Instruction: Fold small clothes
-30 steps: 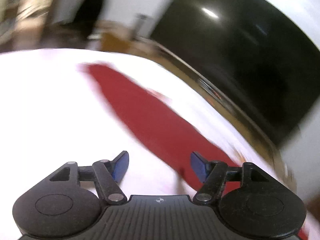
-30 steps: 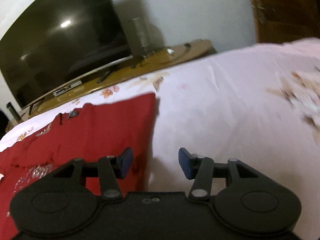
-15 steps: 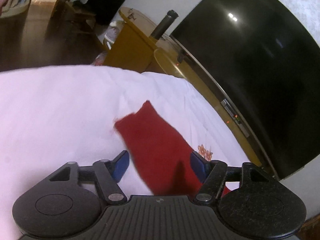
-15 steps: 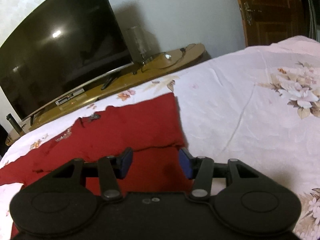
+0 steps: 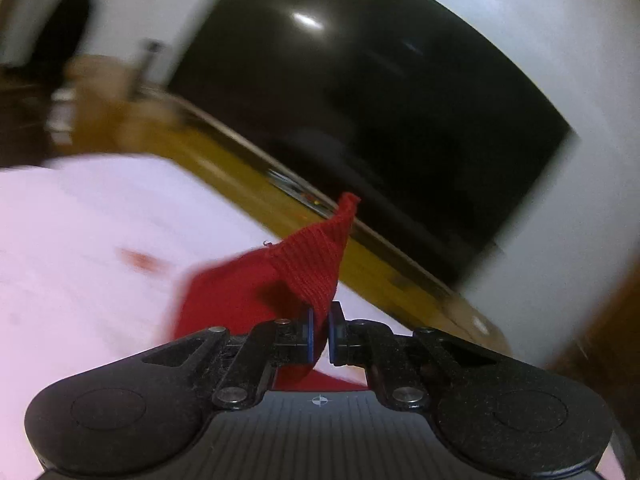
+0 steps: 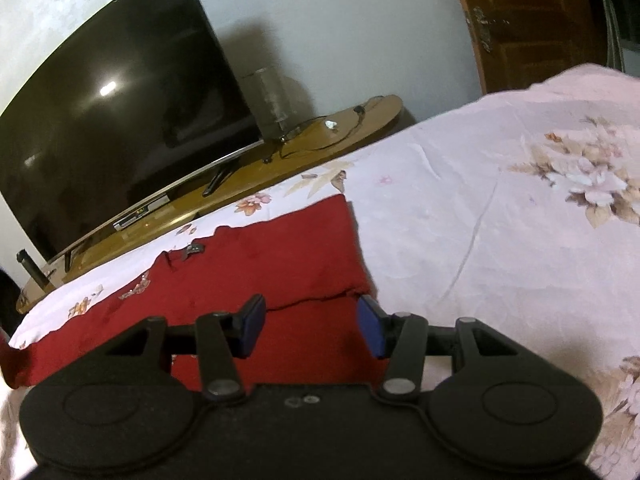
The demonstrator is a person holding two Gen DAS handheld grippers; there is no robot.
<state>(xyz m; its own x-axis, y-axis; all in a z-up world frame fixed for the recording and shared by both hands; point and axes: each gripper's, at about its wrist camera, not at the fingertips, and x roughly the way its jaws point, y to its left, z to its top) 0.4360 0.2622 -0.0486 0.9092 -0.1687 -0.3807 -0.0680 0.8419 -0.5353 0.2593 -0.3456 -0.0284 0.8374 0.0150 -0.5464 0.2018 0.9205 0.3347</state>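
Now the left tongs (image 5: 319, 334) are clenched on a corner of the red garment (image 5: 308, 276). Half a second earlier they stood wide open, astride a sleeve that lay flat on the bed; a ribbed edge is now pinched between the blue pads, and its tip stands up past them, clear of the sheet. The left view is smeared by motion, consistent with a hand in transit. Judgement: the grasp is made and the fold has begun, the held corner presumably bound for the body of the garment.

The right tongs (image 6: 311, 326) are released, jaws partly apart with nothing between them, as they were half a second earlier. They hover above the near right part of the garment (image 6: 256, 264), by a seam or fold line running across it. The rest of the cloth lies spread on the bed (image 6: 480, 208), reaching away to the left. Whether the right pads touch the cloth cannot be told.

Surroundings: a floral sheet covers the bed; beyond its far edge stands a wooden stand (image 6: 320, 140) bearing a television (image 6: 112, 120), a set-top box and some cables. A wooden door (image 6: 532, 20) is at far right. None of this lies on the bed.

Obstructions: nothing found on the sheet around the garment. Risk noted: the grip is on a thin edge and may slip.
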